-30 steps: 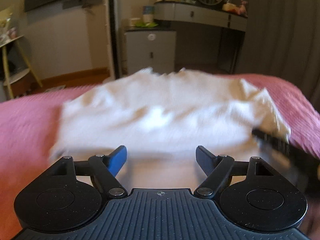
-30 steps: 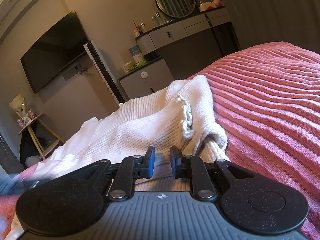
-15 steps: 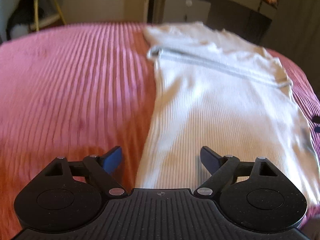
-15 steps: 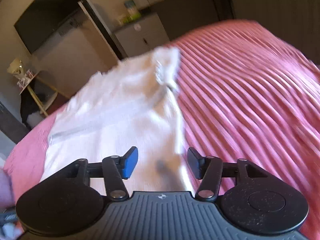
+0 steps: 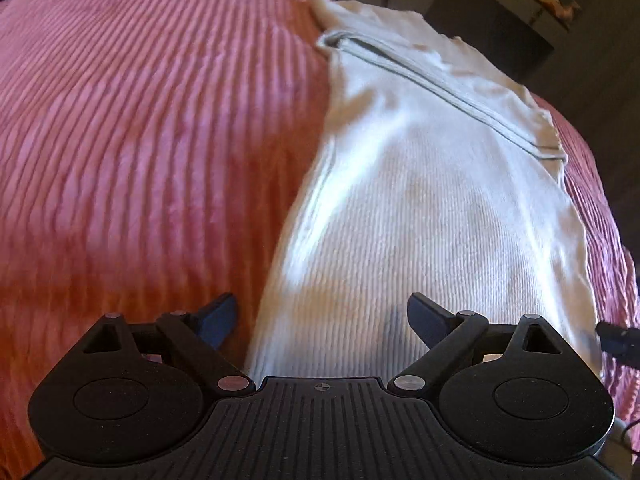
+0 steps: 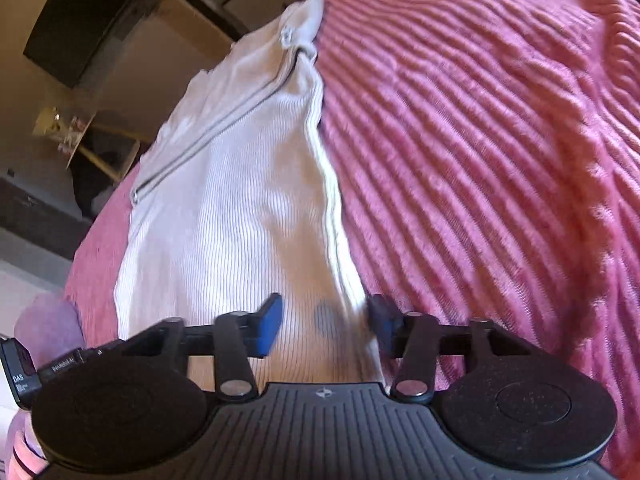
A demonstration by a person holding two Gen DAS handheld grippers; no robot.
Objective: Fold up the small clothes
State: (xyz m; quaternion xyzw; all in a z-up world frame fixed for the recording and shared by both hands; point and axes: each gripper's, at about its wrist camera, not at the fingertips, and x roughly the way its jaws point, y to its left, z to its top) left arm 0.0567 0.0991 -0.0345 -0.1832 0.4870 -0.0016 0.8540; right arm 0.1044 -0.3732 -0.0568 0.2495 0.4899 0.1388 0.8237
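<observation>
The white ribbed knit garment point(image 5: 420, 208) is lying flat on the pink corduroy bedspread point(image 5: 140, 140), its folded band across the far end. Your left tongs point(image 5: 320, 320) are standing wide and released, straddling the garment's near left edge with nothing between the pads. Your right tongs point(image 6: 324, 322) have just been closing, with the near right edge point(image 6: 344, 300) running between the pads, but I am not seeing them pressing on it yet. If you are closing too shallow, you are risking pinching only the top layer, or snagging the bedspread. With one side gripped first, the garment is likely dragging askew.
</observation>
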